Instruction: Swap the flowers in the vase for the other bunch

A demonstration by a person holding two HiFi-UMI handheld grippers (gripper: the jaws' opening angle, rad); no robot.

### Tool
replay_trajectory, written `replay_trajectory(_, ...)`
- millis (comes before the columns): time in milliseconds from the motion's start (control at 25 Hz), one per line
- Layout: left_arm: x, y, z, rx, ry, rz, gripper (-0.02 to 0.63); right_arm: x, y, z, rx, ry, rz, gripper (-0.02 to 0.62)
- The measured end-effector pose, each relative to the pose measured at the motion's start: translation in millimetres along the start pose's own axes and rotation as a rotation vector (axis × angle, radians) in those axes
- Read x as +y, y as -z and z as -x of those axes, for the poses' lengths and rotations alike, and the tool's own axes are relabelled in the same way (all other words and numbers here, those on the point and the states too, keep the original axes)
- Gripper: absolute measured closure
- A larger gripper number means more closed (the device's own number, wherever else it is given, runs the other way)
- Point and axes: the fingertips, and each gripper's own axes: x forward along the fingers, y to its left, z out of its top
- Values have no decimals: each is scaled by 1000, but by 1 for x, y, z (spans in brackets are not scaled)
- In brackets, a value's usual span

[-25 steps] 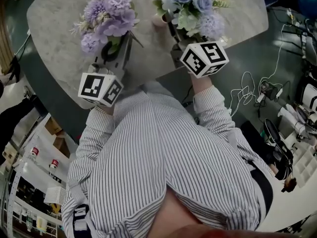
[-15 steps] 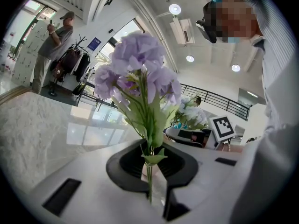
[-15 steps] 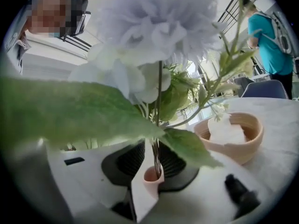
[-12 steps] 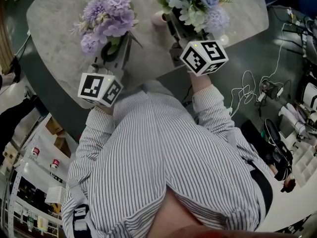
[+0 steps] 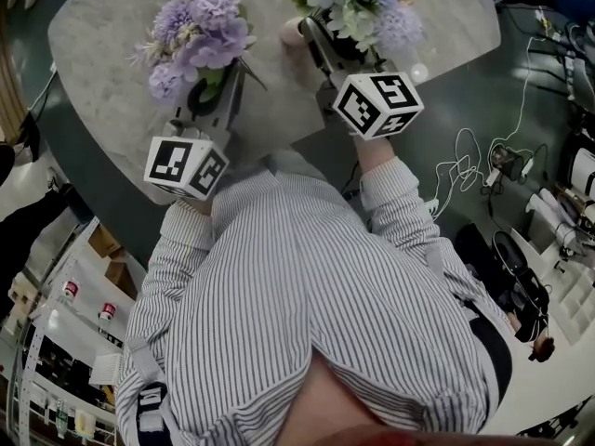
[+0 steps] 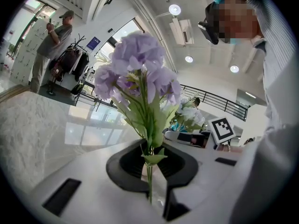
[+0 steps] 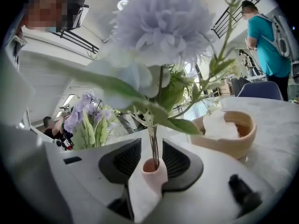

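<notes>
My left claw (image 6: 150, 171) is clamped on the thin green stem of the purple bunch (image 6: 140, 73), gripping it low down under the leaves. It holds the bunch upright over the left part of the pale marble table (image 5: 112, 110). My right claw (image 7: 152, 164) is off to the right of it, about as far from me, and its jaws have just been opening. They now stand well apart, one on each side of the small pink vase (image 7: 154, 177), and neither pad presses on the vase or on the stems. The blue and white bunch (image 7: 161, 27) sits in that vase. Its dark stems rise out of the mouth between my parted jaws, and its heads spread wide above the claw. I cannot see the foot of the vase. The two bunches stand side by side with a gap of bare table between them, the purple one left and the blue one right. To the right of the vase and a little farther off, a light wooden bowl (image 7: 229, 134) rests on the table with something white and crumpled lying in it. Far beyond the table on the right stands a person in a teal shirt (image 7: 264, 36).
</notes>
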Motion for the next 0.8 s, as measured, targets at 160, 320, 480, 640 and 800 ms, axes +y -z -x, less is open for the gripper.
replay_trajectory(160,-1,2,-2,-3,10,4,552,-4,-1,2,-12,15,-18,449)
replay_trajectory(320,0,2,-3,-4,20,-6,552,-7,4,5,-14,27,-52,449)
replay_trajectory(480,0,-6,-2,-18,34,-31,552,-6,6,14,-22,32,-77,449)
replay_trajectory(640,-3,-14,-2,-42,54,-62,552,2,2,29,-57,30,-100,451)
replay_trajectory(800,-7,-24,-2,-63,72,-103,552,8,-2,43,-83,21,-93,451)
